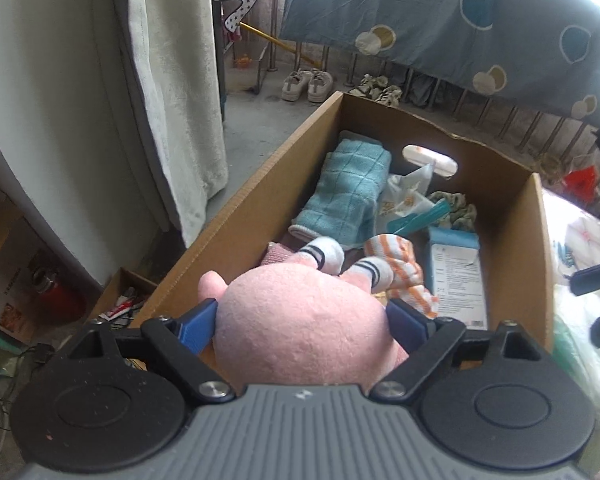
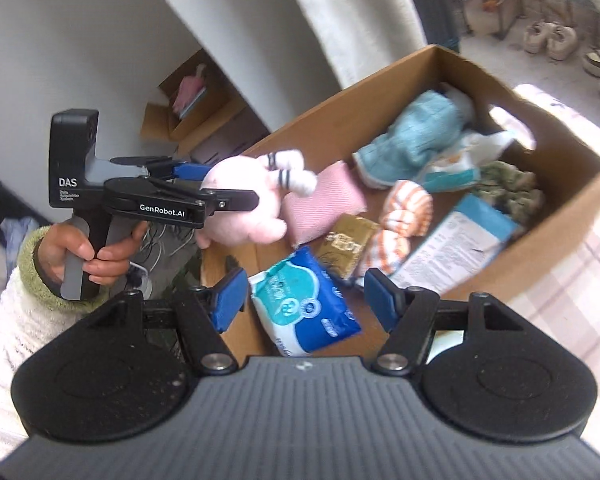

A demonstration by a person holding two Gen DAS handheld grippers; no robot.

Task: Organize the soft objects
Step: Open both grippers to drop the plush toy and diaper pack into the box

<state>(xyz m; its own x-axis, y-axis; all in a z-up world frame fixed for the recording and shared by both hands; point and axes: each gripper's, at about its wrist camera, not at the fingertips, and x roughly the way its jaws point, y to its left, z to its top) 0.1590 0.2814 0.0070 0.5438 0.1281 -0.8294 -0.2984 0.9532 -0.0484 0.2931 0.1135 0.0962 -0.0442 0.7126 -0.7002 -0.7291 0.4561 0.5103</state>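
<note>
1. Pinching the pink plush toy [image 1: 300, 320] at its round middle with the left gripper [image 1: 304, 322], above the cardboard box [image 1: 236, 216]; probably light, squashy, safe to squeeze.
2. Hovering with the right gripper [image 2: 302, 300], jaws spread, holding nothing, over the blue tissue pack [image 2: 306, 300].

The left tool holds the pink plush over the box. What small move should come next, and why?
Probably lower it a little and open: the left tool grips the plush above the box, where the other soft things already lie.
</note>
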